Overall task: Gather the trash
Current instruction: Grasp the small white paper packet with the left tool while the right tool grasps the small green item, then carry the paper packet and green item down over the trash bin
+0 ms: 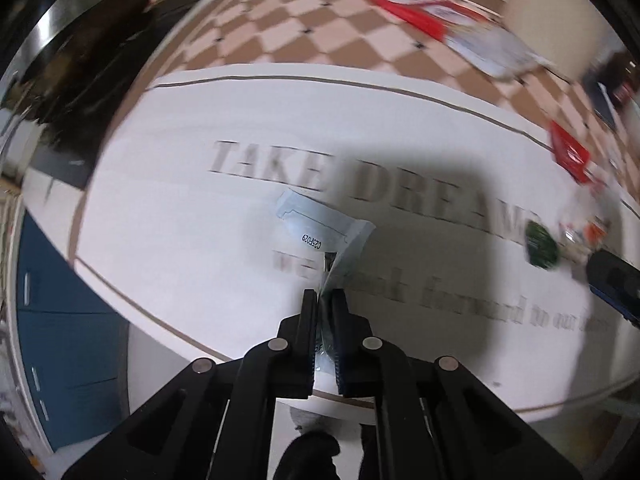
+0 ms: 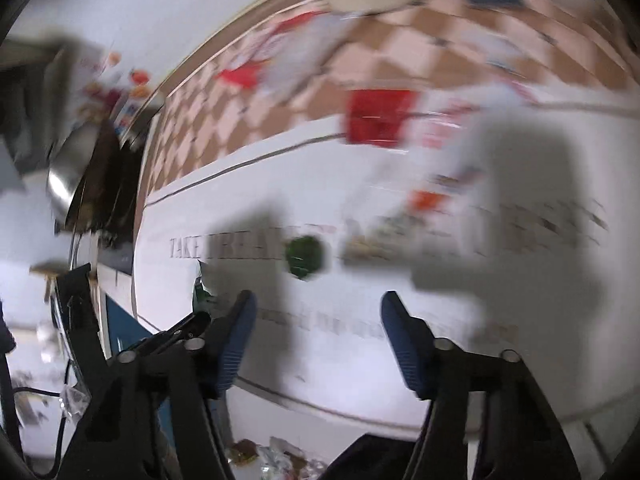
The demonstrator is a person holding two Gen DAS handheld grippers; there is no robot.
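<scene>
My left gripper (image 1: pixel 325 294) is shut on a clear plastic wrapper (image 1: pixel 320 228) with a printed code, held above the white printed mat (image 1: pixel 180 208). A green crumpled wrapper (image 1: pixel 541 245) lies on the mat to the right; it also shows in the right wrist view (image 2: pixel 304 257). My right gripper (image 2: pixel 318 300) is open and empty above the mat (image 2: pixel 360 360), with the green wrapper ahead of its fingers. The left gripper and its wrapper (image 2: pixel 199 286) show at the left of the right wrist view. That view is blurred.
Red and white packaging (image 1: pixel 448 16) lies on the checkered cloth (image 1: pixel 320 20) at the back. A red packet (image 1: pixel 570 156) and small scraps (image 1: pixel 584 236) sit at the mat's right. A dark bag (image 2: pixel 104 184) hangs at the left. Trash (image 2: pixel 276 460) lies below the table edge.
</scene>
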